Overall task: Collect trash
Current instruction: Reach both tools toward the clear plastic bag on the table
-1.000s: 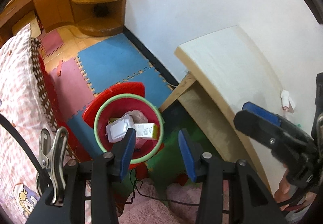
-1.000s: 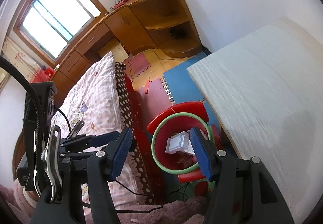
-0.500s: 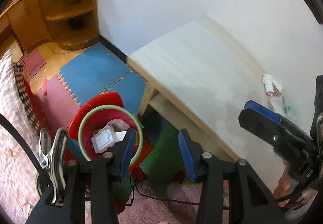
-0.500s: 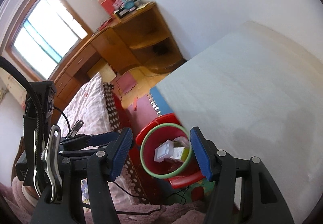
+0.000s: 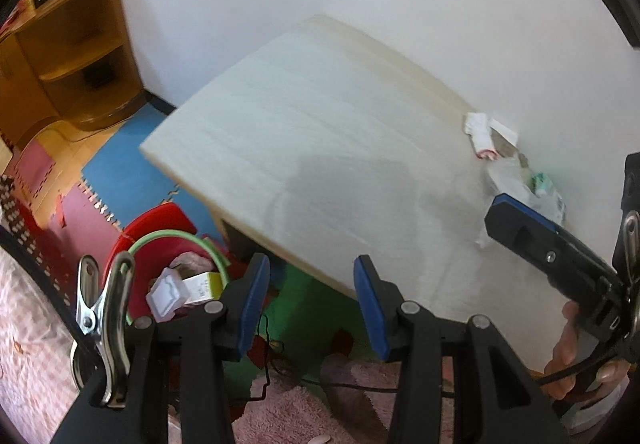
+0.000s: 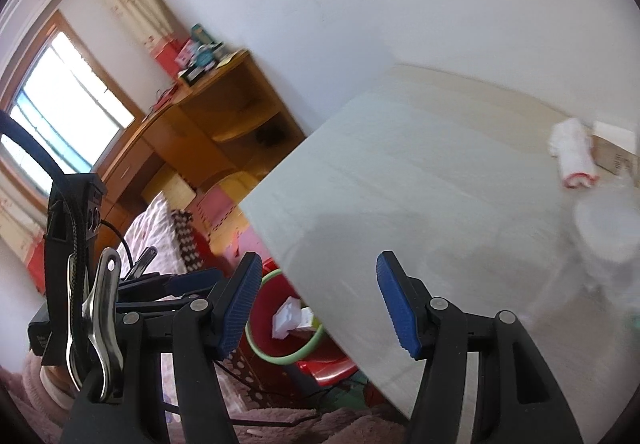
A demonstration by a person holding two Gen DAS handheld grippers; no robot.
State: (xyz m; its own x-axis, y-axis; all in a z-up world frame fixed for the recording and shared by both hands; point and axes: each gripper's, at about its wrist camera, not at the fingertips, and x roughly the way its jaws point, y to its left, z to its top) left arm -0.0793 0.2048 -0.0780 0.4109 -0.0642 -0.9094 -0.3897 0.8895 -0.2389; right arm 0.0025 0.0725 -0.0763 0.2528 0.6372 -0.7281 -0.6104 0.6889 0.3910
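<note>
Left tool [image 5: 308, 302] released, blue pads apart, nothing between them, hanging over the near counter edge with green floor mat below. Right tool [image 6: 320, 300] also released, pads wider apart, empty, over the near corner of the pale wood counter [image 5: 320, 132]. Right tool visible in left view at far right, held by a hand [image 5: 568, 356]. Trash on the counter at the far right, by the white wall: white crumpled tissue with red edge [image 5: 482, 136], small cardboard box [image 6: 612, 148] just behind it, clear plastic bag [image 5: 524, 188] with some green-white stuff inside, close beside the tissue. All well apart from both tools. Red bin with green rim [image 5: 160, 240] on the floor beside the counter's left edge, holding a white plastic container [image 5: 168, 294], a yellow-white carton [image 5: 204, 284] touching it, pinkish crumpled stuff behind. Bin partly hidden under the counter edge in right view. Foam floor mats blue and pink, wooden corner shelf [image 5: 68, 56] far left, patterned bed [image 6: 160, 228] at lower left. Right view blurred.
</note>
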